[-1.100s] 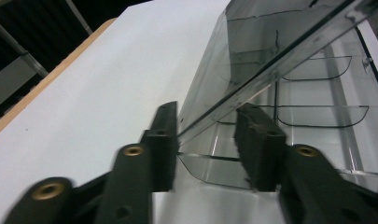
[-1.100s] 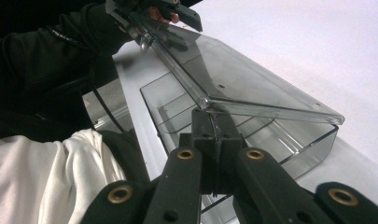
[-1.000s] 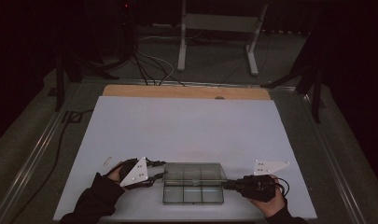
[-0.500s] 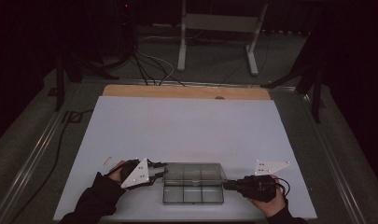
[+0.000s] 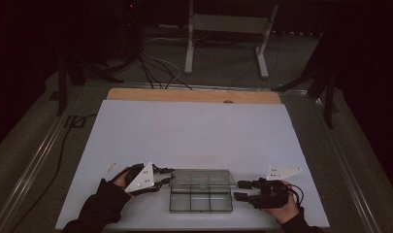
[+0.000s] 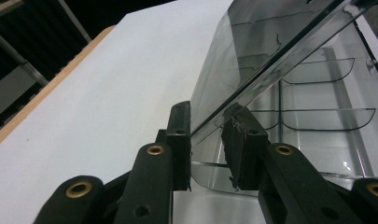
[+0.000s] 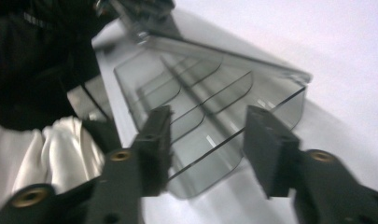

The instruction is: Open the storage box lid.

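Clear, smoky plastic compartment box (image 5: 201, 196) with curved dividers on white desk (image 5: 194, 131); left hand-held gripper (image 5: 169, 175) clenched on its lid edge, right hand-held gripper (image 5: 238, 191) released, jaws just opening.

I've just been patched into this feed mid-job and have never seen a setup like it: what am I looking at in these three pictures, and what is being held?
No robot arm here: a person at a table holds a hand-operated two-jaw tool in each hand. The high view looks down from above the person's side. There the left tool meets the left end of a clear plastic organizer box, and the right tool sits at its right end. The box lies on the white table, its lid partly raised.

The other two pictures come from cameras riding on the tools, looking along their black jaws. In the left tool view, the jaws straddle the edge of the lid near the box's corner; whether the pads press on it I cannot tell. In the right tool view, the jaws stand apart, having just opened, with the box's rounded end in front of them and nothing gripped.
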Demonstrator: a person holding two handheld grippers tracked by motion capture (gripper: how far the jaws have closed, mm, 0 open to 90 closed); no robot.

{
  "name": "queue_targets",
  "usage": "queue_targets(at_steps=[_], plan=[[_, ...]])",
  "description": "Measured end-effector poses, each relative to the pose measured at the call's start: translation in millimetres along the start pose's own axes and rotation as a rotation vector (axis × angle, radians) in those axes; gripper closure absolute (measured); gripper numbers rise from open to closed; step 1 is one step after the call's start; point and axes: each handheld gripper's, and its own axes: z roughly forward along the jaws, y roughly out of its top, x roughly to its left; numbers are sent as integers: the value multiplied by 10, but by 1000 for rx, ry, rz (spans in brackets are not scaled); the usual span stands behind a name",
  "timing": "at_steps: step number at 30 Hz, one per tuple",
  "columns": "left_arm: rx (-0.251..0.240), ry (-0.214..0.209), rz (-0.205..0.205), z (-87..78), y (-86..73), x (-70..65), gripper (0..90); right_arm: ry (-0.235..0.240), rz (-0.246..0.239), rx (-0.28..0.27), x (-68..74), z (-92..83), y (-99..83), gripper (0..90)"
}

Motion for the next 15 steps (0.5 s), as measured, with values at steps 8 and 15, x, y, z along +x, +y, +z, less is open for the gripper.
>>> queue_targets(at_steps=[8, 15], plan=[[-9, -1, -27, 3, 1, 22, 748, -172, -54, -12, -56, 103, 2, 395], [-17, -3, -39, 7, 1, 41, 757, -221, -63, -31, -66, 163, 71, 449]])
